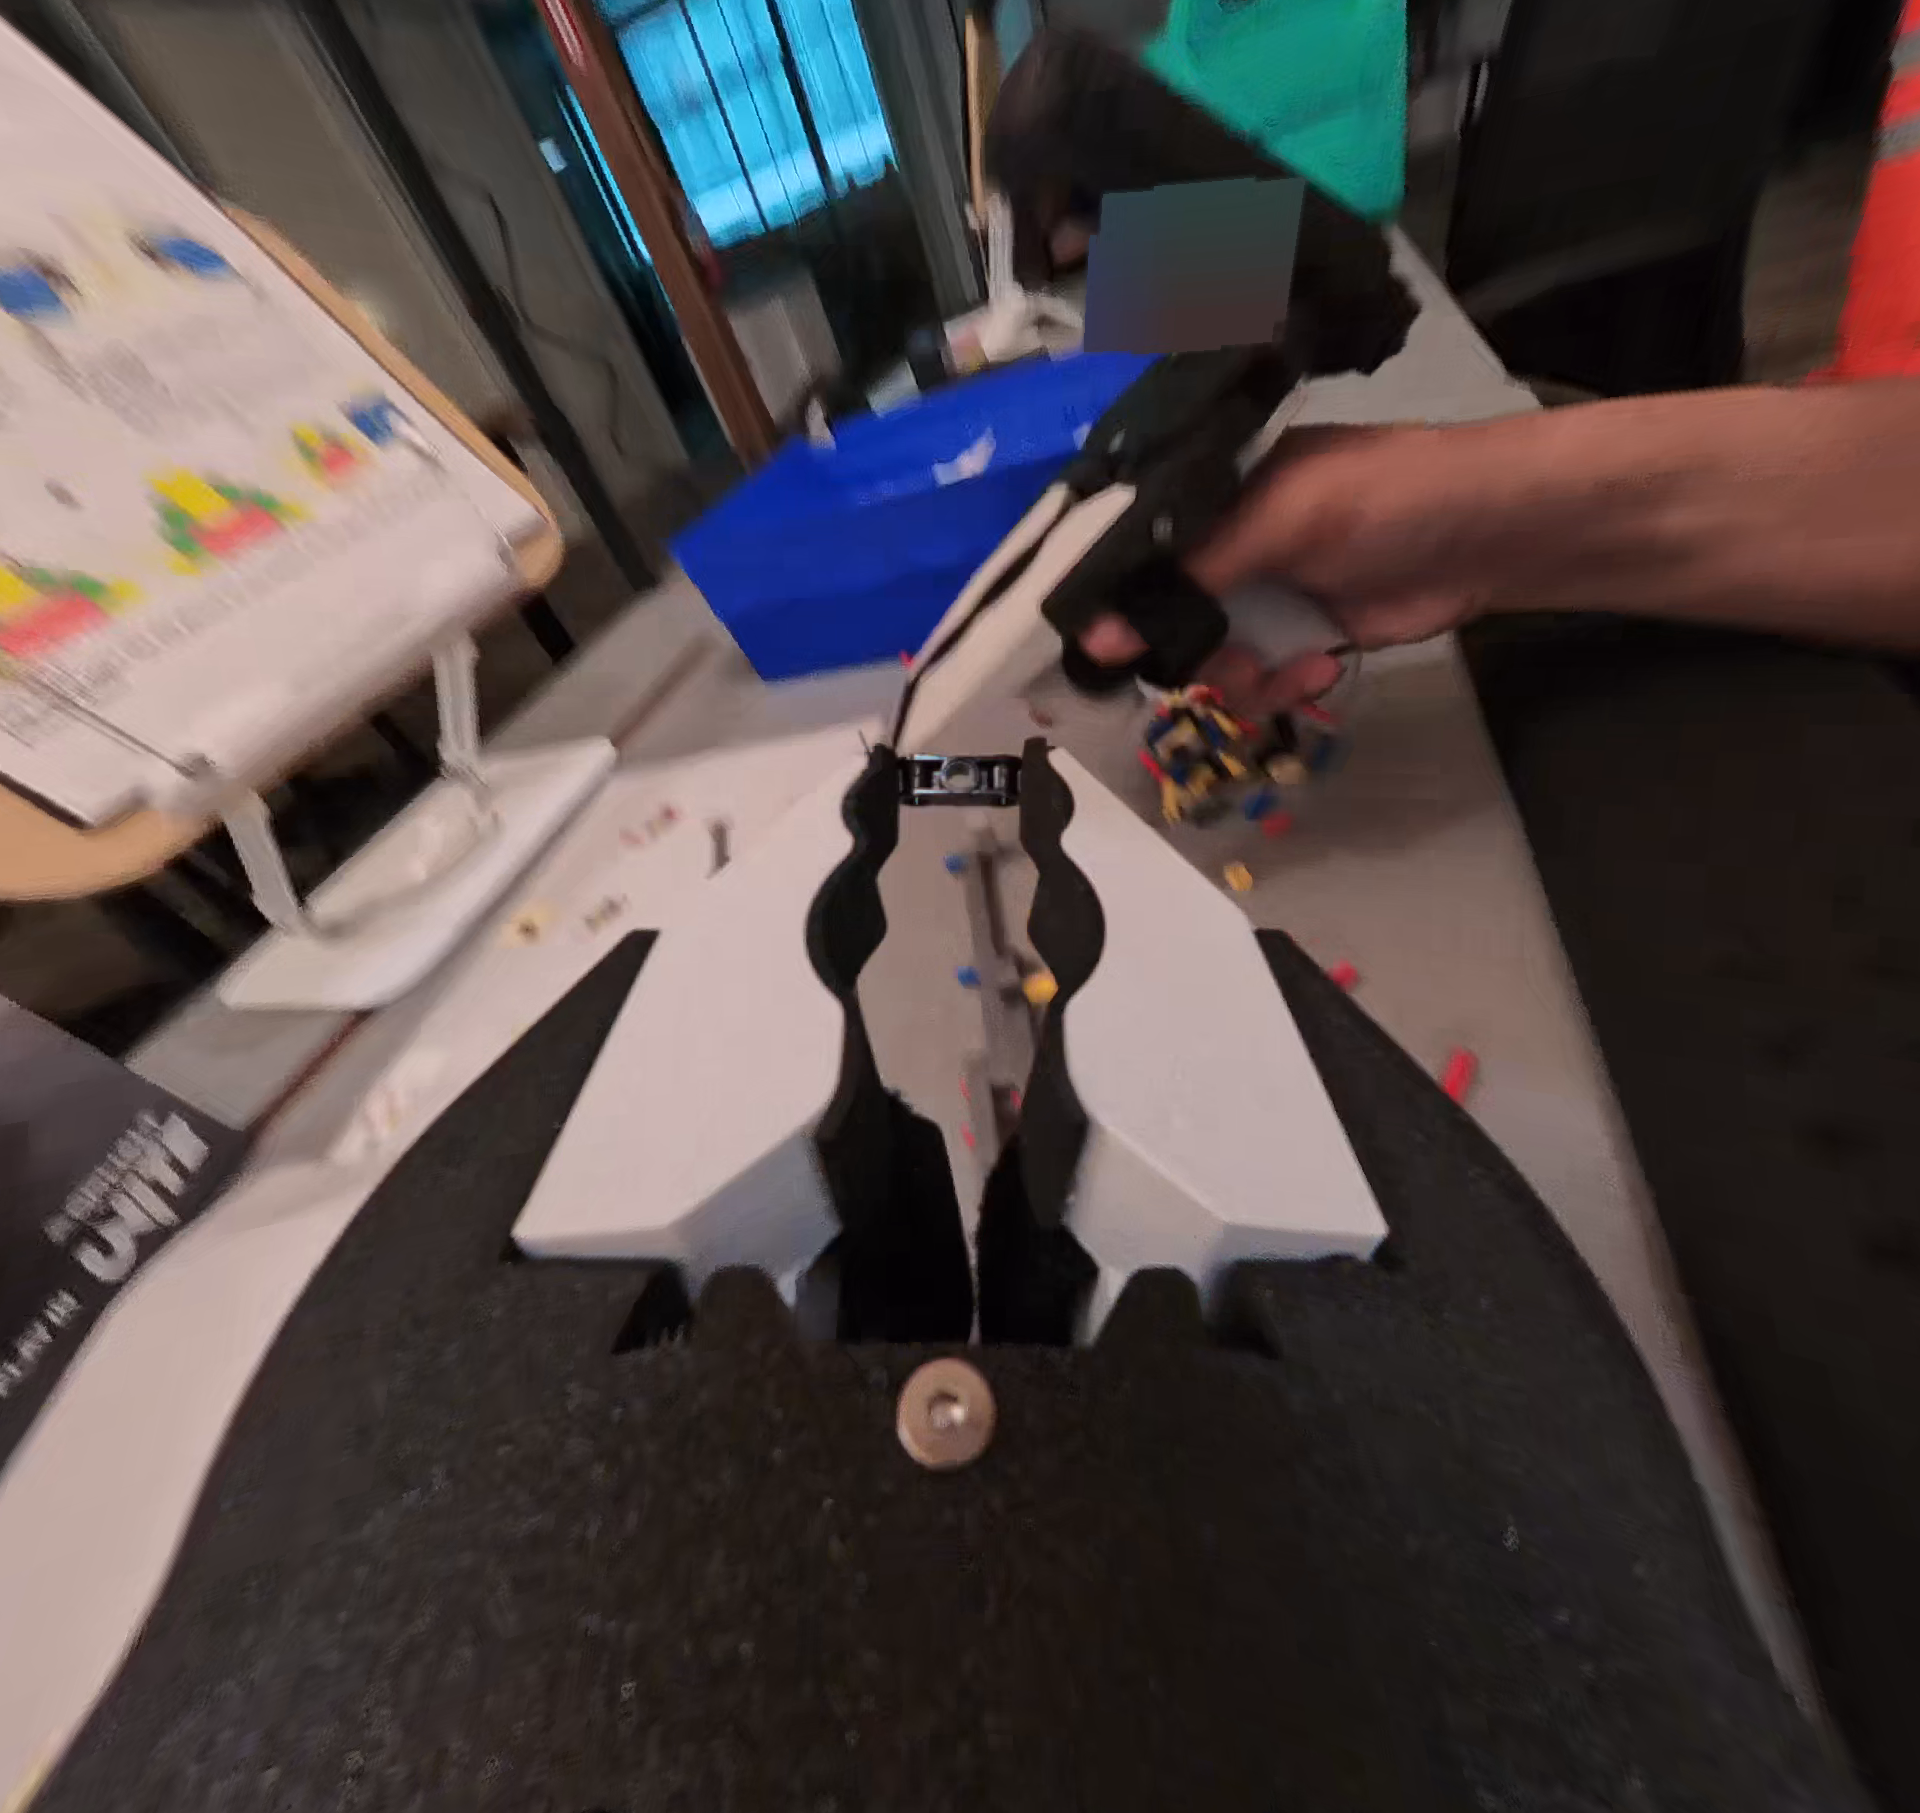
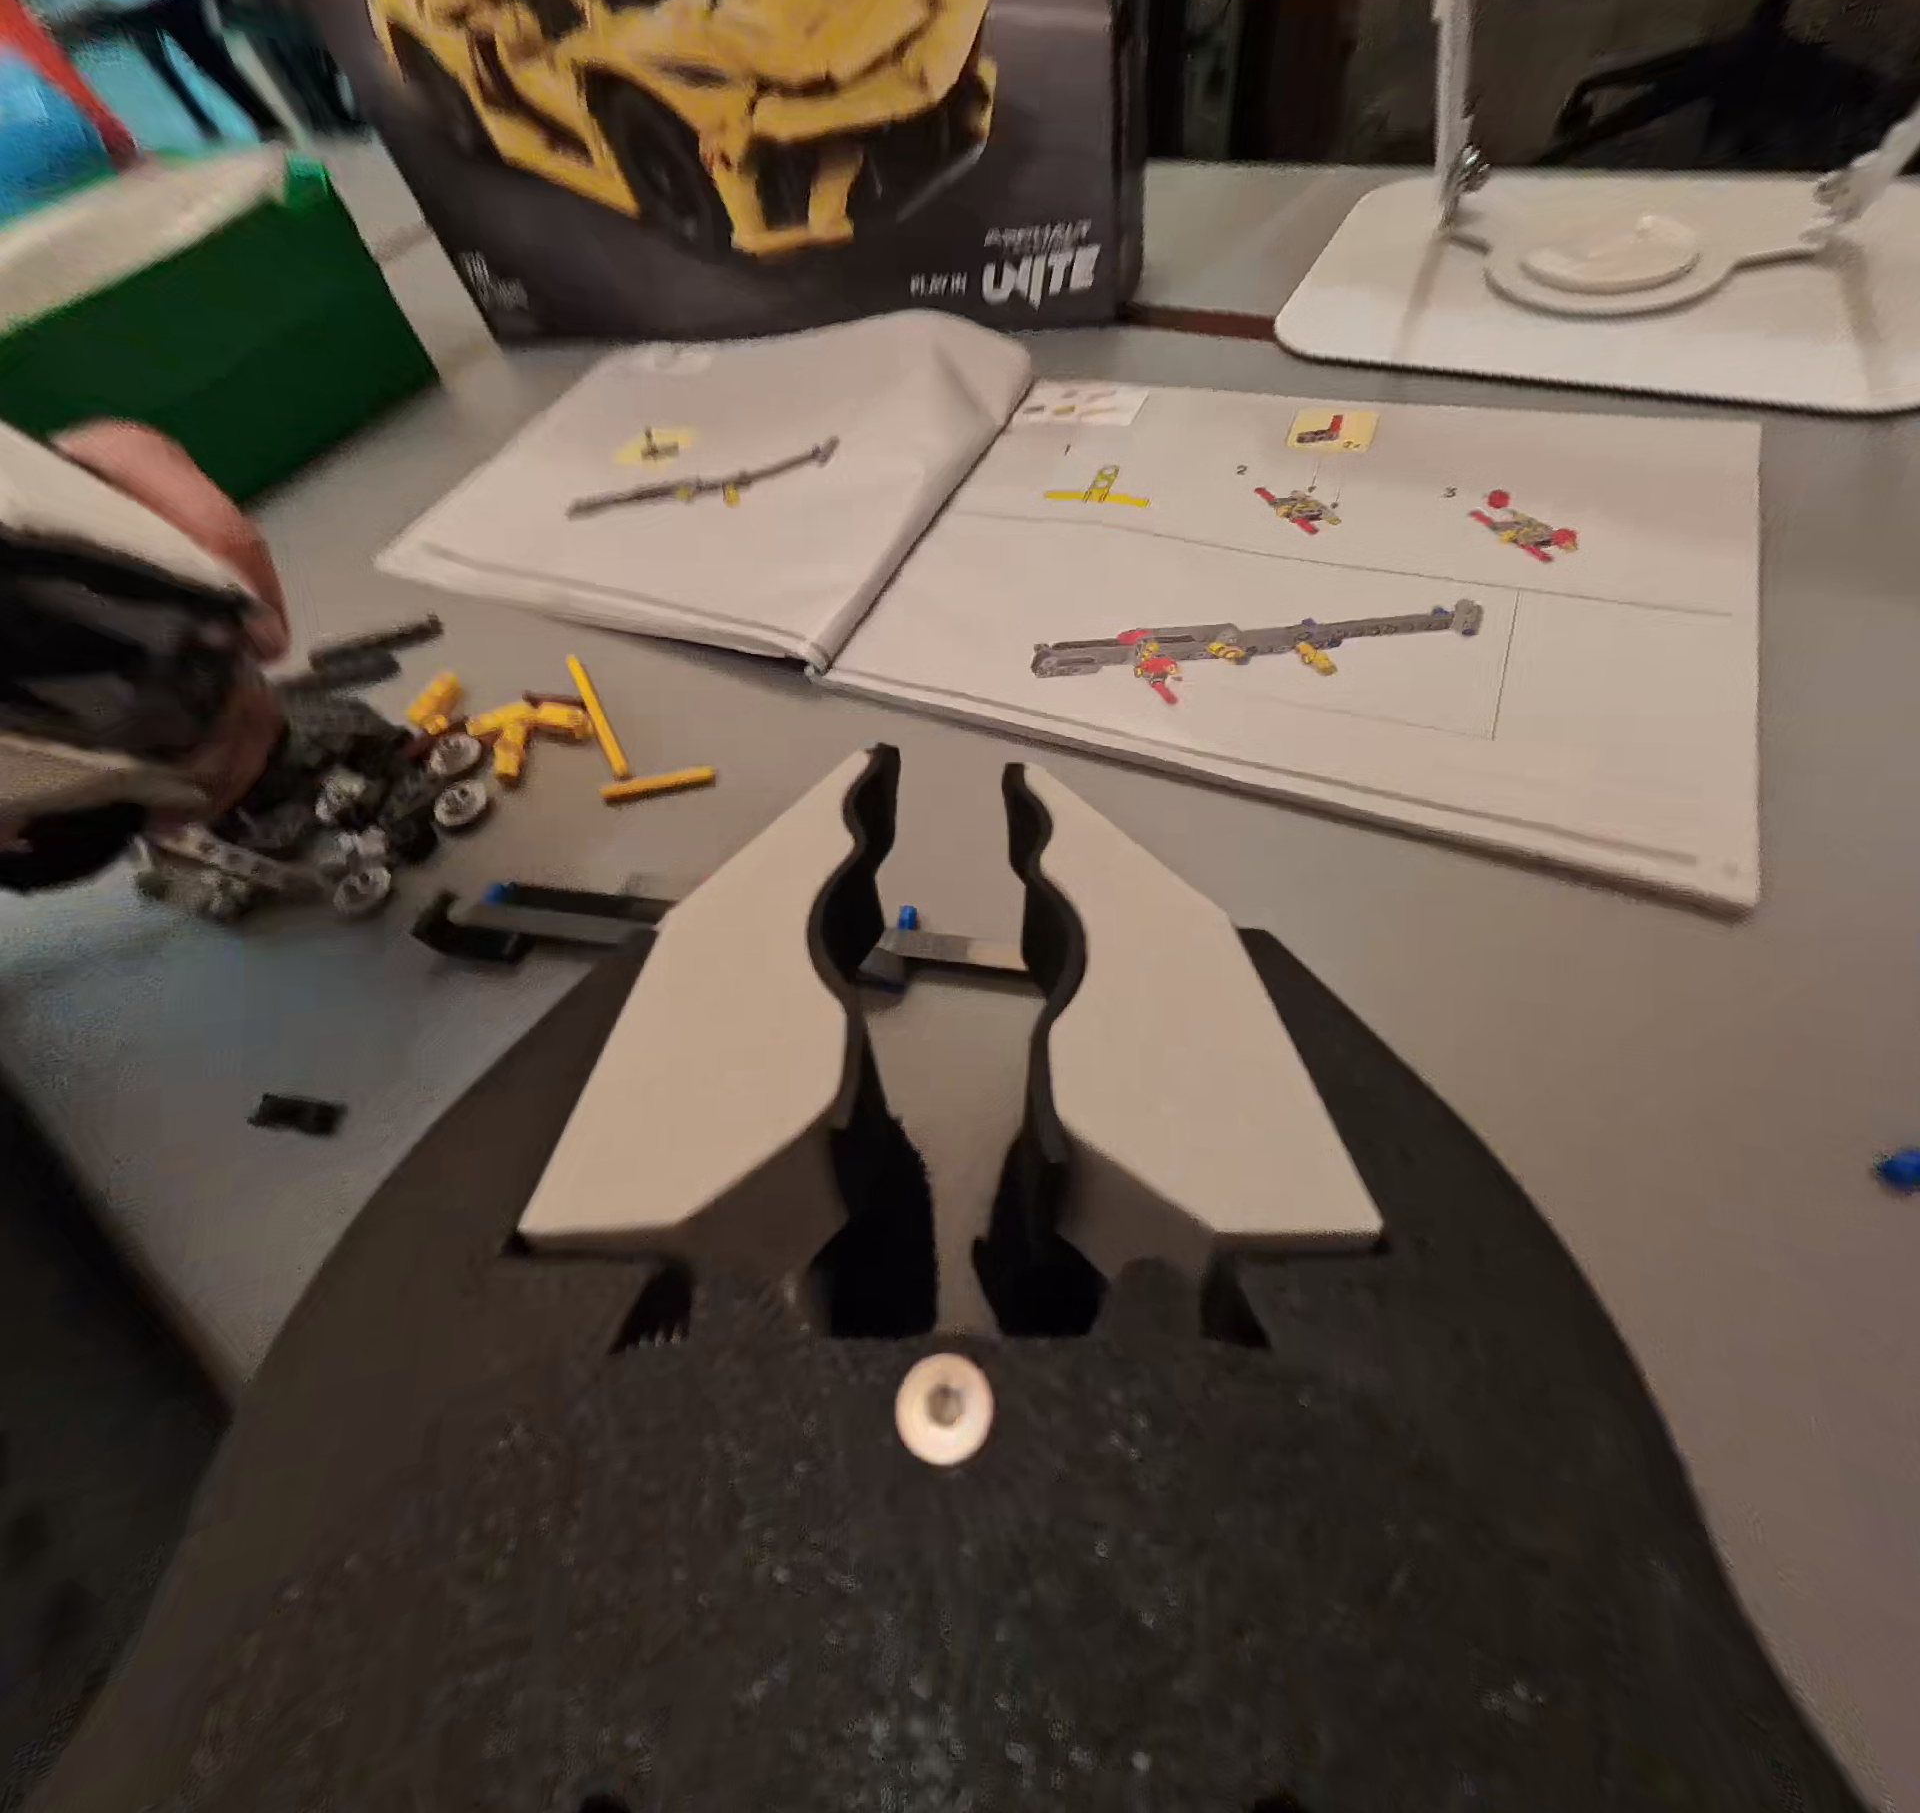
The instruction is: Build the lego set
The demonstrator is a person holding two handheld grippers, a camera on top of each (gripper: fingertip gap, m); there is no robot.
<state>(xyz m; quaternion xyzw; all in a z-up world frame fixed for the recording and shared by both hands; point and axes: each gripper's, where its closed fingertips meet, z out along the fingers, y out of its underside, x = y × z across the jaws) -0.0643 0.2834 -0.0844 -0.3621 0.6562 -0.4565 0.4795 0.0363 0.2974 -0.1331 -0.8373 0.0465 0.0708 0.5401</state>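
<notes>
Build looked early-stage. Only a long grey beam assembly with blue and yellow pins lay on the desk, lower centre of the left wrist view; the same piece likely showed as the dark beam left of centre in the right wrist view, partly hidden by the jaws.

The open instruction booklet pictured a longer beam with red and yellow add-ons, so most steps seemed left.

Loose parts sat unsorted: a grey/black pile with yellow pins and axles at mid-left, and a second mixed pile at mid-right of the left view.

Left gripper: jaws closed on a small black connector with a round centre hole, held at the tips, above the desk.

Right gripper: jaws apart, empty.

Set box stood at the top of the frame.
</notes>
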